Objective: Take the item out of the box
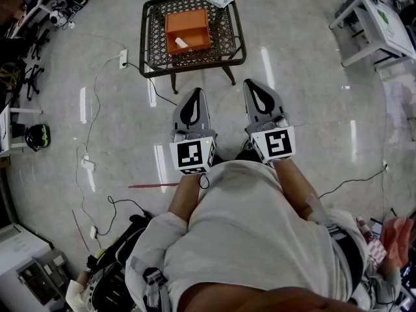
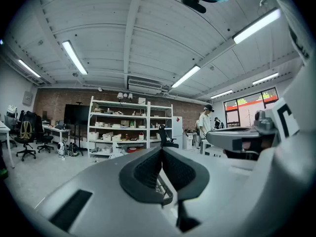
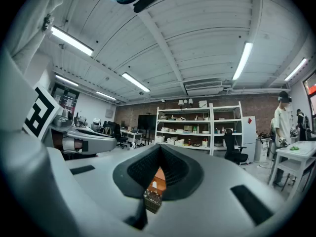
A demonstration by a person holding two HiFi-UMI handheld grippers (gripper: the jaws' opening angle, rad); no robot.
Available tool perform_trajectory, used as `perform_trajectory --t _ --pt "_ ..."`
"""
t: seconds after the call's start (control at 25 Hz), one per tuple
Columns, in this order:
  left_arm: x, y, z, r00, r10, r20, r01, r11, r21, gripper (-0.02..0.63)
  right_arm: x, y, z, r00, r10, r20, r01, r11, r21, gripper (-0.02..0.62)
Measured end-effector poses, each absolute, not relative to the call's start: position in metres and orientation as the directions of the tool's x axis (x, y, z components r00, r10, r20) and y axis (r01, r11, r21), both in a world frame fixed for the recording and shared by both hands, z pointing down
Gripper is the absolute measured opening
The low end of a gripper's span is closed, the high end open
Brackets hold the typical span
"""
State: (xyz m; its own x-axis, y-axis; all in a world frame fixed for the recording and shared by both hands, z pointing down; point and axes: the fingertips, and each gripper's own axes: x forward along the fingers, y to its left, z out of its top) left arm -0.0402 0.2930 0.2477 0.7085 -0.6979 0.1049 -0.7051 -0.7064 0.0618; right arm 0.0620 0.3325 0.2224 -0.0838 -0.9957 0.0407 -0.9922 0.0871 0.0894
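Small white item (image 1: 181,43) lies in orange box (image 1: 187,30) on dark wire-mesh bench (image 1: 151,44), well ahead; left claw (image 1: 193,96), right claw (image 1: 257,90) both pinched together, empty; best step closer, spread one claw, drop straight over item.

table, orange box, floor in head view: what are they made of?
Table: looks like dark metal, matte, with a thin frame and an open lattice top; woven wicker is possible.
Orange box: plastic or painted board, smooth and evenly coloured; can't tell which.
Floor: polished stone or a poured coating, grey and glossy; bright streaks reflect off it.
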Motion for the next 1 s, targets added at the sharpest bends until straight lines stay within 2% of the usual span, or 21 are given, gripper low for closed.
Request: perform_trajectory --t 0.28,0.64,1.0 --pt "-0.016 0.298 0.253 0.689 -0.713 0.126 -0.723 -0.688 0.058 0.009 0.085 0.339 0.232 -0.124 -0.991 0.040 -0.988 0.128 0.091 0.004" --pt "0.013 0.309 0.277 0.619 -0.758 0.205 -0.779 -0.625 0.042 0.009 0.123 0.353 0.268 -0.202 -0.969 0.141 -0.966 0.220 0.134 0.005" --pt "0.020 0.312 0.278 0.614 -0.752 0.238 -0.782 -0.621 0.055 0.009 0.129 0.357 0.270 -0.231 -0.963 0.138 -0.963 0.247 0.111 0.005"
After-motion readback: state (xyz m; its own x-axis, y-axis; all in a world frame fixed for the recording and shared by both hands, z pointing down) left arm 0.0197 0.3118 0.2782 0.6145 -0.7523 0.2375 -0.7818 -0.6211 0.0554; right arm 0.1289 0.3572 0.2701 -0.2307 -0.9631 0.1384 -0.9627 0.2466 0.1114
